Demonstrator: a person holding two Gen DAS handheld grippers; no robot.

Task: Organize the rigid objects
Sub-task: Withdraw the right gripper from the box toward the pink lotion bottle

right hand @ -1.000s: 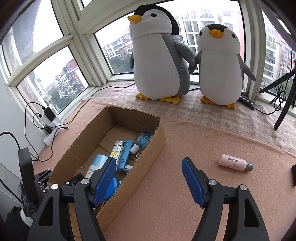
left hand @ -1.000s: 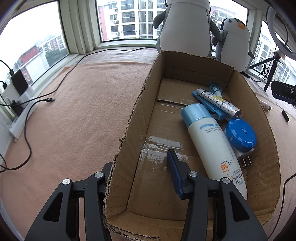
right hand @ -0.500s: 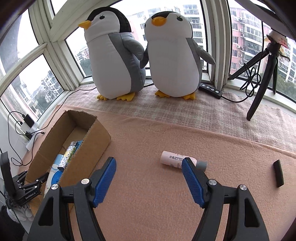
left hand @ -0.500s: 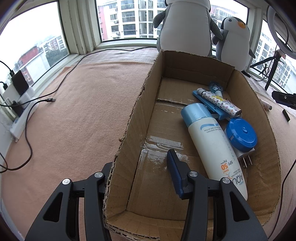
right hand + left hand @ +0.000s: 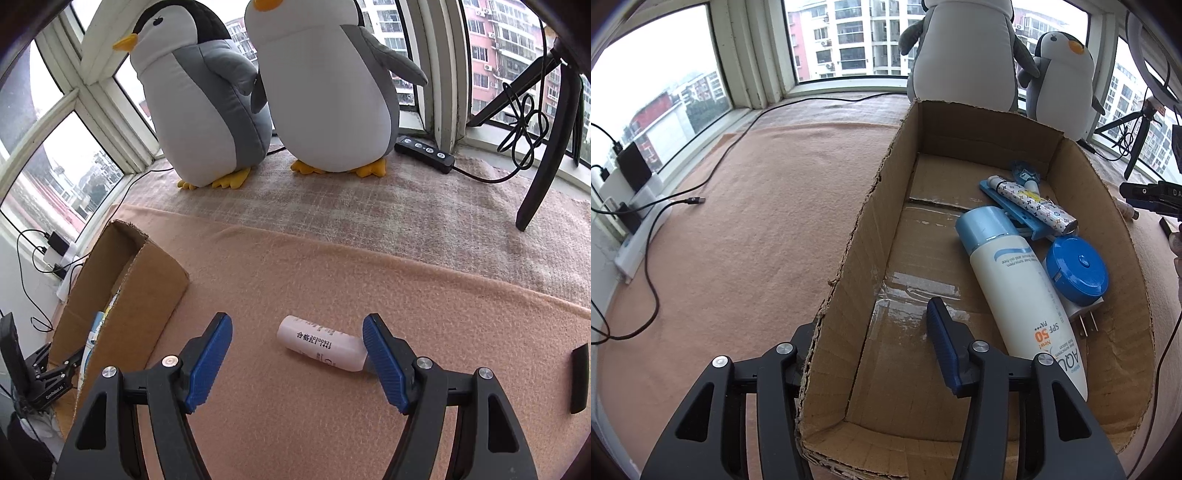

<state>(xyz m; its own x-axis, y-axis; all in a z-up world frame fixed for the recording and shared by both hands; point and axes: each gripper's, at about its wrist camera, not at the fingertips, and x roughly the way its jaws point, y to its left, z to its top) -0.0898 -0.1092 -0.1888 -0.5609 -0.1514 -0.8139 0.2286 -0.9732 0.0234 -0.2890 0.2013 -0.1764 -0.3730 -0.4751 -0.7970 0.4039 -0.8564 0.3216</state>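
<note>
Straddling the near left wall of the cardboard box (image 5: 960, 288), left gripper (image 5: 871, 343) with jaws apart, nothing clamped. Hovering low, right gripper (image 5: 297, 354) with jaws apart around the small white bottle (image 5: 321, 347) lying on the blanket (image 5: 332, 266). Probably handling light, stiff, slightly slippery; gripping mid-body looking safest.

A home's bay-window nook: plush penguins (image 5: 266, 92) are sitting by windows (image 5: 846, 37) overlooking apartment blocks, a blanket (image 5: 369, 277) covering the surface.

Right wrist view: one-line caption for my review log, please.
Open right tool poised around a small pink bottle lying on the peach blanket, cardboard box at left.
</note>
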